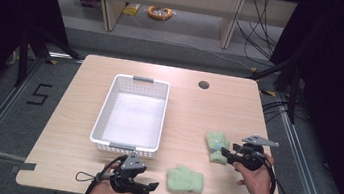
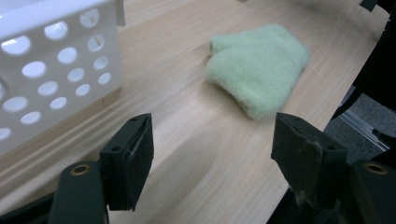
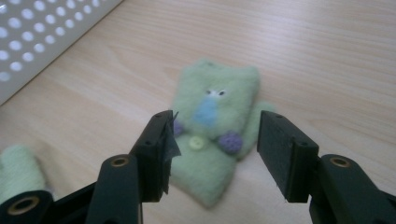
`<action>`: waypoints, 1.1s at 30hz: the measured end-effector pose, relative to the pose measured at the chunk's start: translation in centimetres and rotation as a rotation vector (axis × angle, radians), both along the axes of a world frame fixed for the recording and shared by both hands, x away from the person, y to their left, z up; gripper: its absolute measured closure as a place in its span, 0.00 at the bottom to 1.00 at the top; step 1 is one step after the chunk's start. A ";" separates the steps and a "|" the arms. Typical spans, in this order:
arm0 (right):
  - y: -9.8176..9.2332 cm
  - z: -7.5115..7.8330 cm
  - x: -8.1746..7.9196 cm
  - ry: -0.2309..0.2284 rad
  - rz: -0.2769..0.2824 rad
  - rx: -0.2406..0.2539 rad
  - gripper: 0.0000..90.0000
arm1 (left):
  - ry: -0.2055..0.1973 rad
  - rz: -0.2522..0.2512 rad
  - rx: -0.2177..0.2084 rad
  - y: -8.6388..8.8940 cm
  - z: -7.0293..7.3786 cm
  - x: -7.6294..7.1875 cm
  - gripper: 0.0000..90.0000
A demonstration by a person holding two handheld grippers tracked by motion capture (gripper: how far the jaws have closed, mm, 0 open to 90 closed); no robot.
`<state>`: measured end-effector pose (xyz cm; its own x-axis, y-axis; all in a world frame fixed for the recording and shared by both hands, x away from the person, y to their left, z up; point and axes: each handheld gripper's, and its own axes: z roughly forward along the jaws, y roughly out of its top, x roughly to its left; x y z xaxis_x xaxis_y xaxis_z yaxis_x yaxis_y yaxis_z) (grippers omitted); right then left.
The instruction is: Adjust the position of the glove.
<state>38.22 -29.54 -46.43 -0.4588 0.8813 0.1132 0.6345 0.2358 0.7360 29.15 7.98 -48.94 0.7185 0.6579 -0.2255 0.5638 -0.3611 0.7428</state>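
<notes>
Right gripper (image 3: 212, 154) jaws wide over the mitten (image 3: 212, 135), probably not touching; lower squarely, then close across its middle.

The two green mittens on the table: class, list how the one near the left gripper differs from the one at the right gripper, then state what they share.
The plain mitten shows only bare fleece; the decorated mitten shows eyes, a blue nose and purple dots. The plain mitten lies beyond the left gripper, clear of its open jaws; the decorated mitten lies under the right gripper, between its open jaws. Both are pale green, fuzzy, flat on the table, outside the basket.
</notes>
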 end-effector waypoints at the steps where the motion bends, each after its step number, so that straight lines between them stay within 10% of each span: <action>1: -0.1 -0.1 0.4 0.006 -0.007 0.006 0.52 | 0.000 0.000 0.000 0.0 0.0 0.0 0.32; 14: 1.1 -1.0 3.0 0.045 0.022 -0.053 0.56 | 0.020 0.009 0.014 1.2 -0.5 -0.6 0.32; 25: 2.5 -2.5 4.5 0.179 -0.033 -0.065 0.60 | 0.025 0.029 0.006 1.5 -0.9 -0.6 0.32; 33: 2.3 -3.0 4.9 0.174 0.013 -0.069 0.77 | 0.024 0.012 0.021 1.4 -1.1 -0.7 0.32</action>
<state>43.10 -27.20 -49.47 -0.4486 0.8840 0.1313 0.7476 0.2907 0.5971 28.49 9.34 -50.02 0.7051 0.6712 -0.2288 0.5857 -0.3692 0.7216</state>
